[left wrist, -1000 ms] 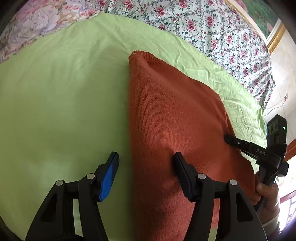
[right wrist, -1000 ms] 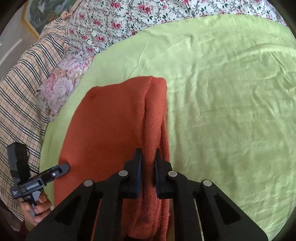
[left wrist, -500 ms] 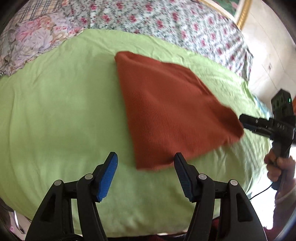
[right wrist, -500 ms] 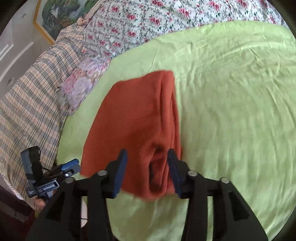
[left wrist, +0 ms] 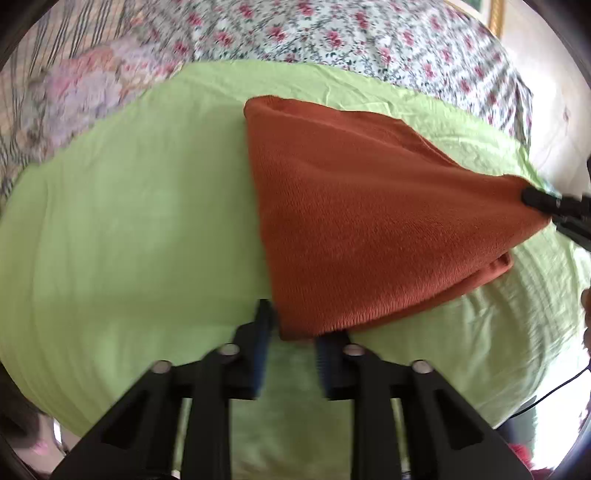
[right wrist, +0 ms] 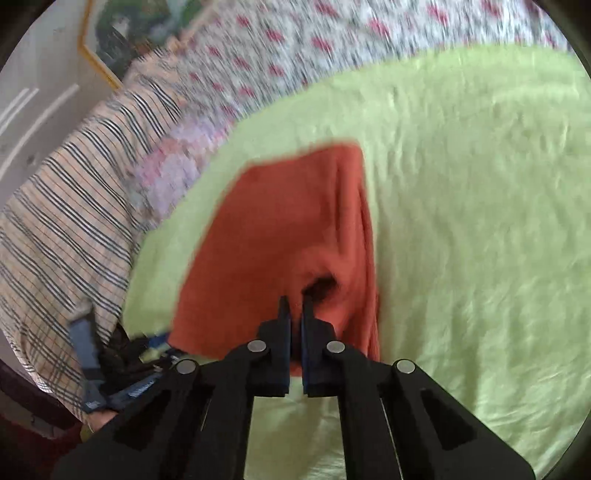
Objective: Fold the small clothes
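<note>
A folded rust-orange knitted garment [left wrist: 362, 221] lies on a light green sheet [left wrist: 129, 229]; it also shows in the right wrist view [right wrist: 280, 236]. My left gripper [left wrist: 291, 332] is at the garment's near corner, its jaws narrowed around the corner edge, the grip itself blurred. My right gripper [right wrist: 294, 306] is shut on the garment's near edge beside a dark fold opening. In the left wrist view the right gripper [left wrist: 543, 199] pinches the garment's right corner. In the right wrist view the left gripper [right wrist: 92, 354] is a blur at the garment's lower left corner.
The green sheet [right wrist: 480, 221] covers a bed. A floral cover [left wrist: 351, 33] lies behind, a pink floral pillow [left wrist: 92, 81] and a checked blanket [right wrist: 62, 229] to the left. A framed picture [right wrist: 118, 37] hangs on the wall.
Both grippers pulled back to the garment's near edge. The right gripper opened, then shut again on the near edge. The left gripper's jaws narrowed from wide open onto the near corner.
</note>
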Demonstrator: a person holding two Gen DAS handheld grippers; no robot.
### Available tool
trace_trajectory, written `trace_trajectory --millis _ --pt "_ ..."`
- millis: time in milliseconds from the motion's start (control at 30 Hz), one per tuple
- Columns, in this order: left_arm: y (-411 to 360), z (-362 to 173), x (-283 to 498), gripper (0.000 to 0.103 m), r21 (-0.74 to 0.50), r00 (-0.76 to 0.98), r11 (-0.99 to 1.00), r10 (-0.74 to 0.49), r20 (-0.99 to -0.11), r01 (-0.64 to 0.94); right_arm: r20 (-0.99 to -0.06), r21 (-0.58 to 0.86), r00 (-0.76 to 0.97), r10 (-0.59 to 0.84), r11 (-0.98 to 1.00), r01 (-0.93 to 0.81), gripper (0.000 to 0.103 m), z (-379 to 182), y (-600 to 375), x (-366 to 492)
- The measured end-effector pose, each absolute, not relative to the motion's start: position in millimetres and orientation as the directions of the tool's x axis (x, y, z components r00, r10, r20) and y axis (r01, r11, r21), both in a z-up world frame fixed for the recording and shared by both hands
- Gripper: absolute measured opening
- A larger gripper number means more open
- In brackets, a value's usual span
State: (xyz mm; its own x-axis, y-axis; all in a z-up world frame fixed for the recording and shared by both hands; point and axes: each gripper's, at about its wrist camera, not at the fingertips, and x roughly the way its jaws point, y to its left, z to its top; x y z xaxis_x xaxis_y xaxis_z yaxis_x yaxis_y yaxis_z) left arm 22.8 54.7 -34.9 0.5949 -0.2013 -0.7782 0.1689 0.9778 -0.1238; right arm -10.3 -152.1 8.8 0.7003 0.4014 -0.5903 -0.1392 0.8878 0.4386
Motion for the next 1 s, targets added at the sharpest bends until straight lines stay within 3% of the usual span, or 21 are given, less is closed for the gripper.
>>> trace_trajectory --millis 100,267,500,600,733,867,1000 --pt "48 -37 20 0.011 -0.099 0.590 0.983 -0.171 -0.789 0.152 -0.631 0.361 0.694 0.346 0.923 -0.132 0.005 10 -150 -13" --pt "51 -40 19 0.010 -0.114 0.568 0.981 -0.184 -0.802 0.156 -0.746 0.225 0.629 0.217 0.972 -0.069 0.005 -36 -147 -7" --pt "63 -36 18 0.012 -0.167 0.534 0.969 -0.241 -0.810 0.183 -0.743 0.264 0.628 0.229 0.964 -0.040 0.004 -39 -157 -10" --pt "73 -21 6 0.012 -0.228 0.533 0.945 -0.322 -0.783 0.236 -0.736 0.312 0.625 0.261 0.950 -0.030 0.005 -39 -163 -14" --pt "76 2 -11 0.016 -0.238 0.562 0.917 -0.385 -0.732 0.320 -0.715 0.392 0.630 0.304 0.920 0.001 0.025 -29 -176 -26" --pt "59 16 -2 0.023 -0.271 0.566 0.877 -0.465 -0.681 0.395 -0.675 0.428 0.670 0.309 0.904 0.014 0.031 -6 -189 -18" --pt "26 10 16 0.025 -0.271 0.531 0.852 -0.498 -0.685 0.449 -0.658 0.433 0.682 0.319 0.901 -0.003 0.049 6 -188 33"
